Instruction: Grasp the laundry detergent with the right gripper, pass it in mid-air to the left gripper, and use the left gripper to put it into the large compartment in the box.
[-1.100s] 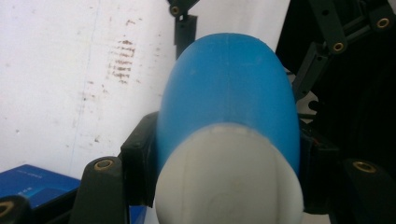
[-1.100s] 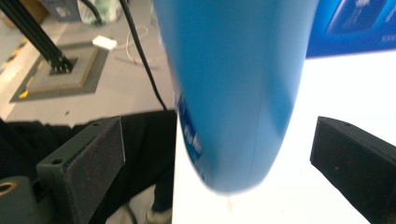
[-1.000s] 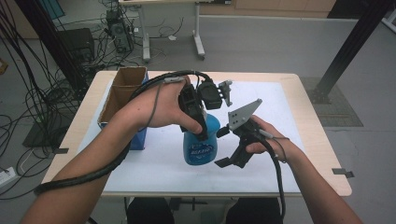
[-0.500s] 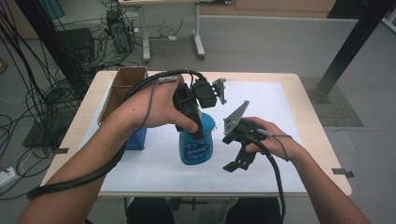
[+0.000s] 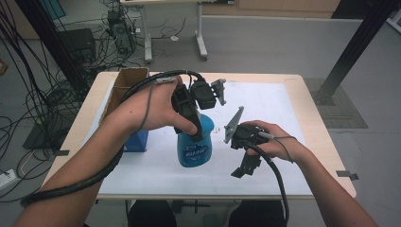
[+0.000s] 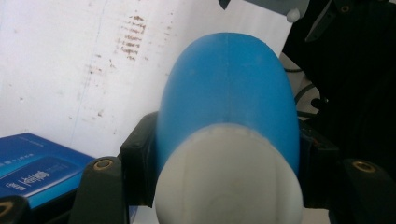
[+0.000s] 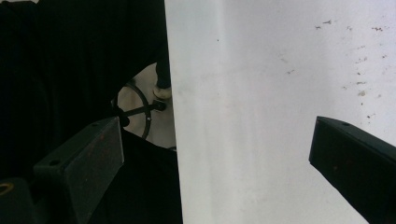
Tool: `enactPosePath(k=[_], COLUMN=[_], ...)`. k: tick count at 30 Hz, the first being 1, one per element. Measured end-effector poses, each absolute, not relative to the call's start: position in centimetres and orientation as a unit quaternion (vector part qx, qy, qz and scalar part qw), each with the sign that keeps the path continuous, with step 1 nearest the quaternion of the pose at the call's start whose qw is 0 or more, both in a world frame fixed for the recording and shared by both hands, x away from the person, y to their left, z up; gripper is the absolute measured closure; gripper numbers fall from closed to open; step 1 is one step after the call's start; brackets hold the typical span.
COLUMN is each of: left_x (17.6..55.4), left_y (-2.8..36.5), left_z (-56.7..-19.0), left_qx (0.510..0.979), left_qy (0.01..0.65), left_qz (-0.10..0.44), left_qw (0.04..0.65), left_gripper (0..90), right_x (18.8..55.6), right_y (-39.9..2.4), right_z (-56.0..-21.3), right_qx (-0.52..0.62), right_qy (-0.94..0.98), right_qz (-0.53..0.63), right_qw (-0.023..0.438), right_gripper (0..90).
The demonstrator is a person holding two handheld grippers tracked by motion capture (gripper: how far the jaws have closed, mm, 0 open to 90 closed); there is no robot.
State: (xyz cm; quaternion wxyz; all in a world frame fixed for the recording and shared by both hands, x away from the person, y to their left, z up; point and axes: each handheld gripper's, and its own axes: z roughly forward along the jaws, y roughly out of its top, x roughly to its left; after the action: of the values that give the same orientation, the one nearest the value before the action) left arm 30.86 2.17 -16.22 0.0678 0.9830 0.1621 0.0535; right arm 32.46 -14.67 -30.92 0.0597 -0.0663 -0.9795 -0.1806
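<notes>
1. I have the left gripper [image 5: 191, 124] clamped across the upper body of the blue bottle [image 5: 194, 144]. In the left gripper view the two jaws press on either side of the blue shell [image 6: 229, 93], just below its white cap [image 6: 229, 177]. I judge this high grip is meant to keep the bottle steady and upright while it is lifted or carried.

2. The bottle is over the white sheet [image 5: 265, 101] in the middle of the table [image 5: 309, 125]. I cannot tell whether its base touches the sheet or hangs just above it.

3. My right gripper [image 5: 246, 166] is just to the right of the bottle, apart from it, tipped down toward the near edge of the sheet. Its jaws are spread wide with nothing between them; in the right gripper view I see bare white sheet [image 7: 252, 116] in the gap.

4. A blue box [image 5: 137, 140] lies on the table beside the bottle, on its left, with a cardboard box [image 5: 124, 87] behind it at the far left corner.
</notes>
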Motion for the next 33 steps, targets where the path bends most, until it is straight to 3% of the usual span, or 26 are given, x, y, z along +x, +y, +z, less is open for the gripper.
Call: enactPosePath(k=[12,33], left_x=[30.7,31.6], left_y=[2.0,0.7], left_z=[-14.5,-4.0], left_qx=[0.980,0.971], left_qy=[0.174,0.204], left_qz=[0.069,0.106], left_qw=[0.063,0.058], left_gripper=[37.9,37.9], right_x=[32.5,32.5], right_y=[-14.6,-13.8], right_z=[-31.1,-31.4], right_qx=[-0.068,-0.067], right_qy=[-0.978,-0.979], right_qz=[-0.188,-0.184], right_qw=[0.056,0.054], right_gripper=[3.2,3.3])
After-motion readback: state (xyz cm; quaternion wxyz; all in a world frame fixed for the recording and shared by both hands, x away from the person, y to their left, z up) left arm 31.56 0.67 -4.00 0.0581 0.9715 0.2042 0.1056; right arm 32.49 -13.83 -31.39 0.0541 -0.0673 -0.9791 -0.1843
